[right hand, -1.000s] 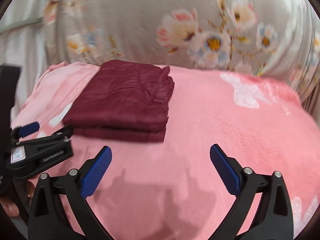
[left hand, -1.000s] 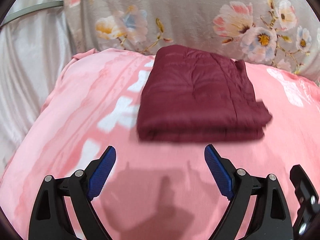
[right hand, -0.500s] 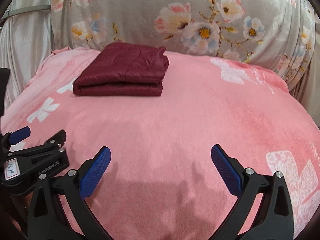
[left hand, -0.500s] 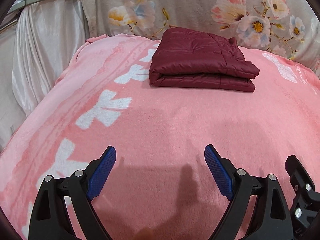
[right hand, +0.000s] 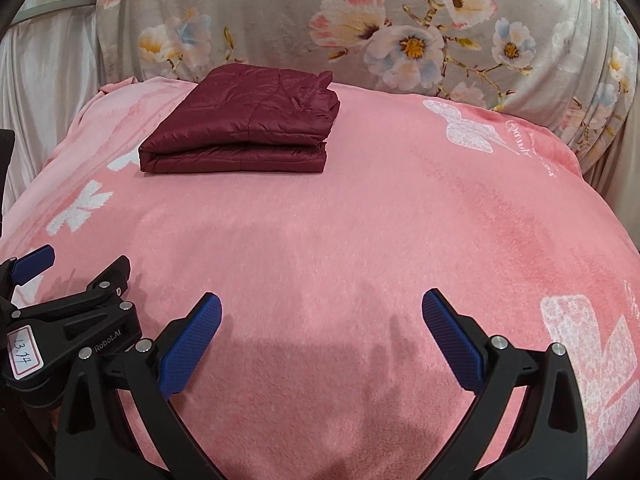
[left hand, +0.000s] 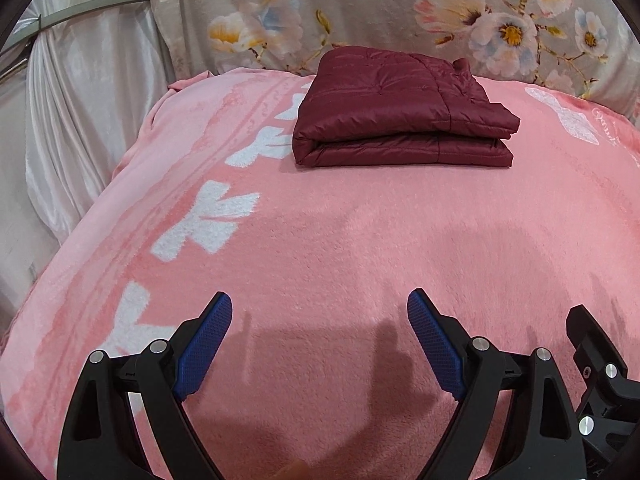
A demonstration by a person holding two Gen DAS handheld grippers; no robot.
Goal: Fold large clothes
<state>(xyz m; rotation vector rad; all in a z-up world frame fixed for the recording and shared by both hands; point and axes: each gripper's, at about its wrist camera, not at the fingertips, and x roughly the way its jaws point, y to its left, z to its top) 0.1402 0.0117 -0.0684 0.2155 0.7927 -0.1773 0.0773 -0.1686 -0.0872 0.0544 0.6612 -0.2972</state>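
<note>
Underfoot, so to speak: pink plush blanket (left hand: 320, 240) spread across the whole surface, printed with white bow-like shapes down the left side and a white butterfly motif with script toward the far right. Folded maroon quilted jacket (left hand: 404, 108) lying flat on the far part of the blanket, left of centre in the right wrist view, well apart from both tools. Behind it, a grey floral cover (right hand: 400, 20) with pink and white blossoms rising as a backdrop. Pale satin drape (left hand: 80, 100) hanging at far left, with a grey bar crossing its top. Left gripper (left hand: 320, 336) spread wide, holding nothing, low over the near blanket. Right gripper (right hand: 322, 336) likewise spread wide and empty, just beside the left one, shadows falling on the pile beneath.
</note>
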